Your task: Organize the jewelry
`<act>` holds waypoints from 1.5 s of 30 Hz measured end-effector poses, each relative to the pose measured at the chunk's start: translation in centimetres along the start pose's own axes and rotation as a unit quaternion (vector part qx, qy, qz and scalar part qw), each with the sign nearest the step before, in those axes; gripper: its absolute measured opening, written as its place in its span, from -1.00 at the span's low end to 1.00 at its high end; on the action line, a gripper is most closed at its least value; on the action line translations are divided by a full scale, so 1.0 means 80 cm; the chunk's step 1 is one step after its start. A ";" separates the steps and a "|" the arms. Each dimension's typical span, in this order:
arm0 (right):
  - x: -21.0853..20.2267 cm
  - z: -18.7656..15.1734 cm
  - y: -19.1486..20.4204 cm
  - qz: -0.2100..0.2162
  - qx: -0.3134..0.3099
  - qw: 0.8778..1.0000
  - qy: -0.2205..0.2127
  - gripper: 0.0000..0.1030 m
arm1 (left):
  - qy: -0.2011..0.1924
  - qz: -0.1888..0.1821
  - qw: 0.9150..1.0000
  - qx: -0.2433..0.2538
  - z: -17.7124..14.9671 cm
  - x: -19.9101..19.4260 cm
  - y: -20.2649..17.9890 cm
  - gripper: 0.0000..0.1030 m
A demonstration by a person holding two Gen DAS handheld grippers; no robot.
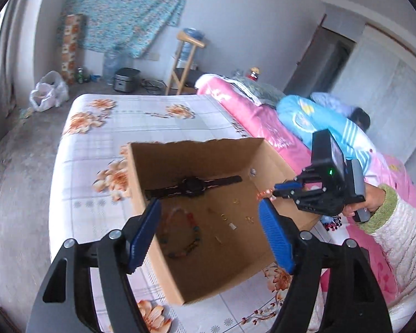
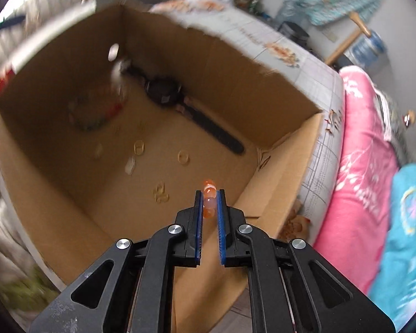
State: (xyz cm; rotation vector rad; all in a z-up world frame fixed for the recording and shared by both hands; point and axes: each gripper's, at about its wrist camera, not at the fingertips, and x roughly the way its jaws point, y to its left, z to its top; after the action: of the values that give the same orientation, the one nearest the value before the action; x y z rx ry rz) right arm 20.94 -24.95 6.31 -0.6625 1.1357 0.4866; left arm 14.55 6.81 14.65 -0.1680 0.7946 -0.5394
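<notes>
An open cardboard box (image 1: 274,163) (image 2: 285,149) sits on the floral bed sheet. Inside lie a black watch (image 1: 192,186) (image 2: 163,90), a multicoloured bead bracelet (image 1: 184,233) (image 2: 94,111) and several small gold rings and earrings (image 1: 224,216) (image 2: 138,147). My left gripper (image 1: 210,222) is open and empty, hovering over the box's near side. My right gripper (image 2: 210,194) (image 1: 277,190) is shut on an orange bead bracelet (image 2: 209,194) (image 1: 264,193) and holds it over the box's right edge.
A pink quilt (image 1: 252,111) (image 2: 360,152) and a blue one (image 1: 313,122) lie on the bed right of the box. Water bottles, a rice cooker (image 1: 124,79) and a wooden stand (image 1: 184,63) are on the floor beyond the bed.
</notes>
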 end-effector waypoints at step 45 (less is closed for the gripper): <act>-0.113 -0.143 0.097 -0.071 0.341 0.922 -0.168 0.84 | 0.012 0.257 0.965 -0.053 -0.128 0.021 -0.065 0.89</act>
State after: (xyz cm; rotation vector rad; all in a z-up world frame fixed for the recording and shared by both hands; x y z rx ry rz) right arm 5.05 -27.65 9.90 -0.0405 0.8420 0.0514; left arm 6.12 2.06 8.25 -0.0485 0.8528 -0.0084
